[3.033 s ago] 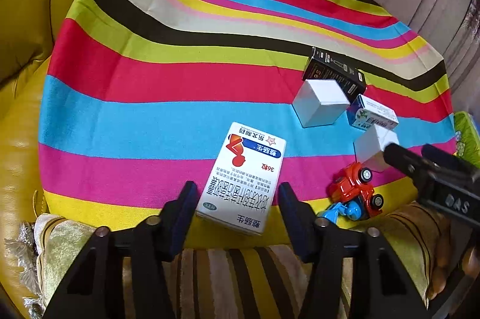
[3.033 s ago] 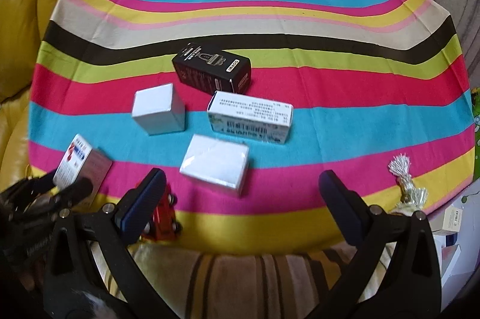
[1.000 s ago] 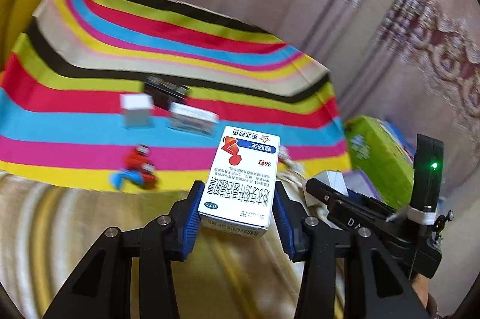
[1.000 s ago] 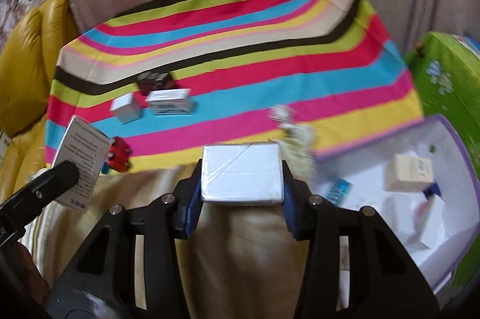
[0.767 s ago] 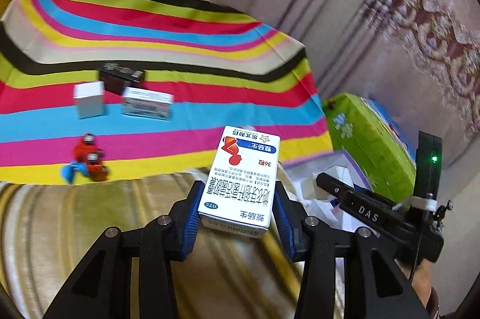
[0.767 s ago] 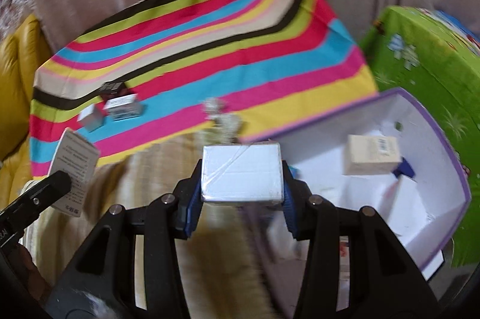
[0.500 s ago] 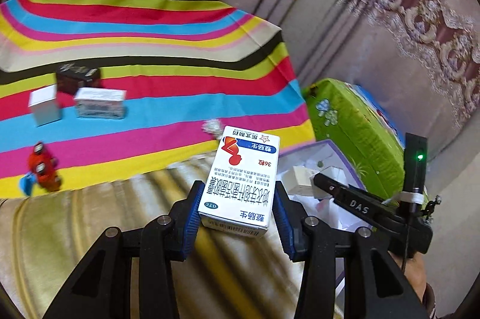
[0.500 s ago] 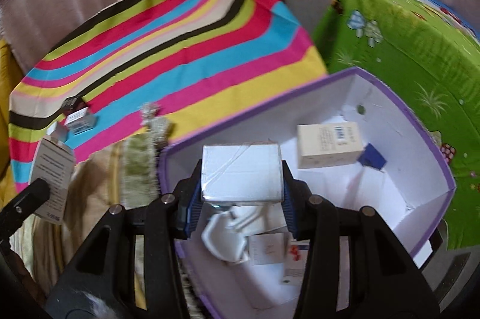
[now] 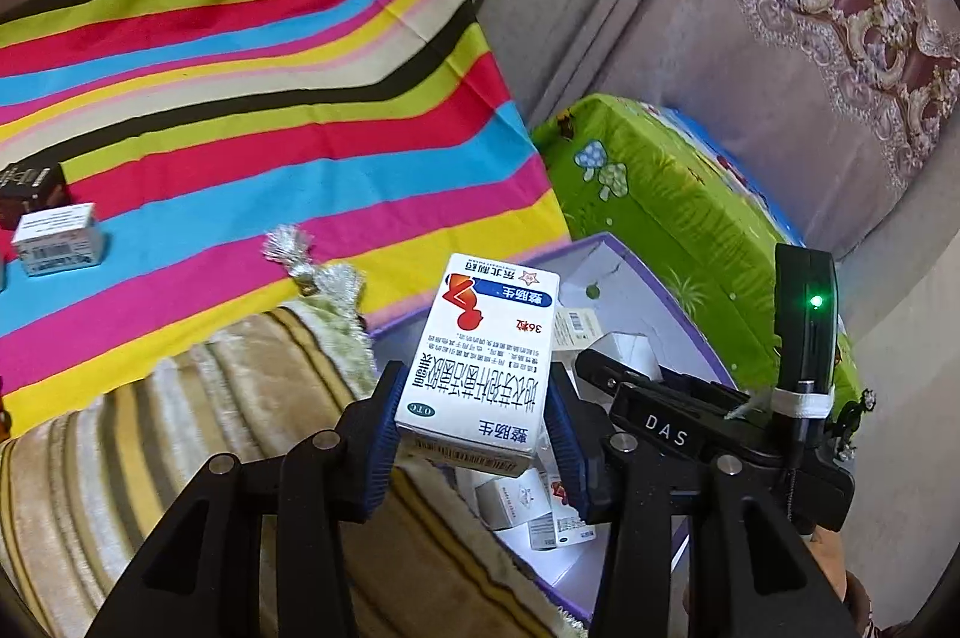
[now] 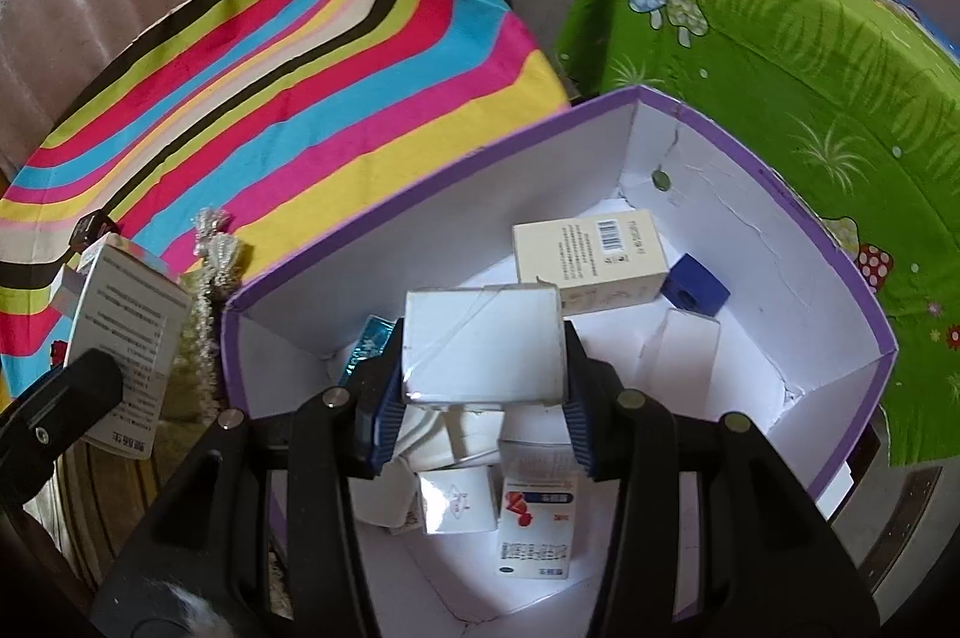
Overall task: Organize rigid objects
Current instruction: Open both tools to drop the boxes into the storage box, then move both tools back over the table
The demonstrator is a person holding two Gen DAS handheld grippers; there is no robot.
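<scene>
— Striped cloth (image 9: 252,110) covers the worktop; what sits beside it?
— The purple-rimmed box (image 10: 750,170), part-filled with cartons.
— And the claws?
— The right claw (image 10: 483,401) grips a white box (image 10: 483,347) over it. The left claw (image 9: 474,443), its jaws just eased wider, holds the medicine carton (image 9: 480,362) above the purple-rimmed box's near edge.
</scene>
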